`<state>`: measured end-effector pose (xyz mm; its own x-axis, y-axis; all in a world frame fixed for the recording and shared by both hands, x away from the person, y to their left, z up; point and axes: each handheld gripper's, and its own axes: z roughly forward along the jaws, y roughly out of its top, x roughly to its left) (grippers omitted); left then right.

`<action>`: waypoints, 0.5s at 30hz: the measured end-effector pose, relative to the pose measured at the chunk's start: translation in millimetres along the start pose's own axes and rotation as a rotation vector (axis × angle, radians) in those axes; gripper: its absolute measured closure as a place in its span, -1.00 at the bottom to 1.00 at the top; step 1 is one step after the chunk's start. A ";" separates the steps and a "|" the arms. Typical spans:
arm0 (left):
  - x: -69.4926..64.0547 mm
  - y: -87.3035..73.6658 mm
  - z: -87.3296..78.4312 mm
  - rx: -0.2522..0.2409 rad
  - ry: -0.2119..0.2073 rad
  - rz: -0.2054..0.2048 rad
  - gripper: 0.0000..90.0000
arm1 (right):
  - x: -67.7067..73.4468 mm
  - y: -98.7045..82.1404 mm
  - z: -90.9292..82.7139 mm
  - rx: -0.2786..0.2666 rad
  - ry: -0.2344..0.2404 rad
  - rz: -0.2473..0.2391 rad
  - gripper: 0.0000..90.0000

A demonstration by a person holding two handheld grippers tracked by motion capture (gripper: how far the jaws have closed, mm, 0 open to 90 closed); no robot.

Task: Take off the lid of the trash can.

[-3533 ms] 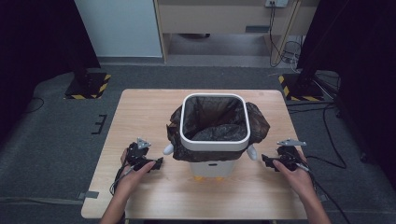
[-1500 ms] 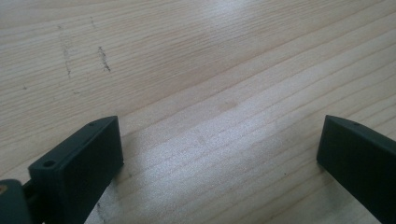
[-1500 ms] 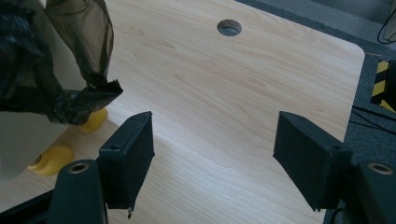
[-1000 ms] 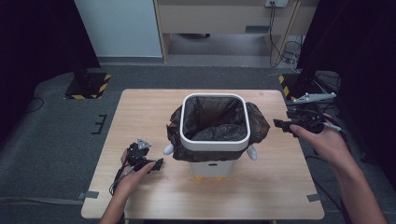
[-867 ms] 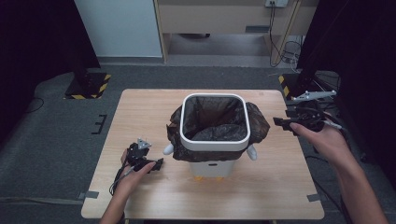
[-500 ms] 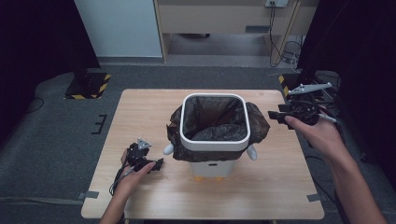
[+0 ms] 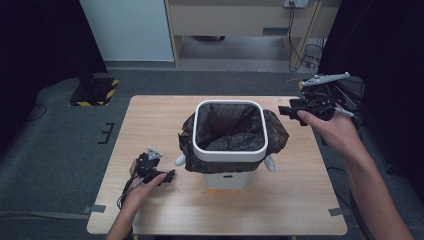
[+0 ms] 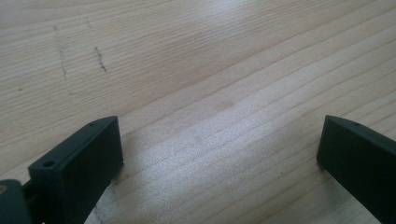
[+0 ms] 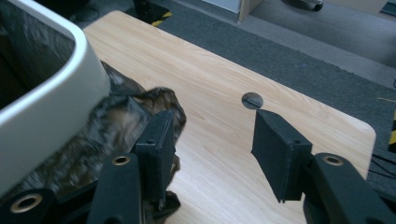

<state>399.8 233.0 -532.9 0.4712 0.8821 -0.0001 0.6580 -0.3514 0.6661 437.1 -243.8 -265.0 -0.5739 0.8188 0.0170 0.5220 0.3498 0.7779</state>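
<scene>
Two grippers flank a lined white bin (image 7: 230, 145), no lettering legible.
Right gripper (image 7: 290, 111) hangs raised beside the bin's black bag (image 9: 116, 135), jaws parted, gripping nothing; left gripper (image 7: 167, 176) rests released on the table (image 7: 280, 210).

The high view looks forward and down on the whole desk (image 7: 280, 210) from the near side. The left gripper view sits very close over bare desk wood. The right gripper view looks across the far right corner, sharing the white bin (image 7: 230, 131) (image 9: 42, 88) with the high view.
</scene>
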 end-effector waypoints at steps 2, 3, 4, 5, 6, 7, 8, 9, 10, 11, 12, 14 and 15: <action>0.0 0.2 0.1 0.000 0.000 0.000 -1.00 | 1.2 1.6 0.2 -0.004 0.002 0.009 0.07; 0.0 0.2 0.1 0.001 -0.001 0.000 -1.00 | 2.4 3.0 0.3 -0.012 0.004 0.005 0.06; 0.1 0.1 0.1 0.000 -0.001 0.000 -1.00 | 4.2 4.7 -0.1 -0.016 0.005 0.003 0.06; 0.1 -0.1 0.1 -0.001 -0.001 0.001 -1.00 | 7.1 8.2 -1.4 -0.029 0.014 0.007 0.05; 0.1 -0.2 0.0 -0.002 -0.001 0.001 -1.00 | 7.1 8.2 -1.4 -0.029 0.014 0.007 0.05; 0.1 -0.4 0.0 -0.003 -0.001 0.001 -1.00 | 9.3 12.0 -2.3 -0.037 0.016 0.008 0.02; 0.1 -0.5 0.0 -0.003 0.000 0.002 -1.00 | 9.3 12.0 -2.3 -0.037 0.016 0.008 0.02; 0.1 -0.4 0.0 -0.003 -0.001 0.002 -1.00 | 10.1 13.8 -2.9 -0.036 0.016 0.003 0.01; 0.1 -0.4 0.0 -0.003 -0.001 0.002 -1.00 | 11.3 15.7 -3.2 -0.038 0.018 0.000 -0.02; 0.1 -0.4 0.0 -0.003 -0.001 0.001 -1.00 | 12.6 17.3 -3.4 -0.038 0.020 -0.003 -0.05; 0.0 -0.4 0.0 -0.003 -0.001 0.001 -1.00 | 13.7 18.7 -3.4 -0.039 0.020 -0.004 -0.08; 0.0 -0.6 -0.1 -0.004 0.000 0.001 -1.00 | 15.8 20.9 -2.9 -0.046 0.023 -0.006 -0.14; 0.0 -0.7 -0.1 -0.005 0.000 0.001 -1.00 | 17.0 21.8 -2.9 -0.050 0.027 -0.006 -0.16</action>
<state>399.3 233.2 -533.3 0.4721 0.8816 0.0006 0.6544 -0.3509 0.6698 436.9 -223.6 -246.0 -0.5941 0.8039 0.0292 0.4871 0.3307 0.8083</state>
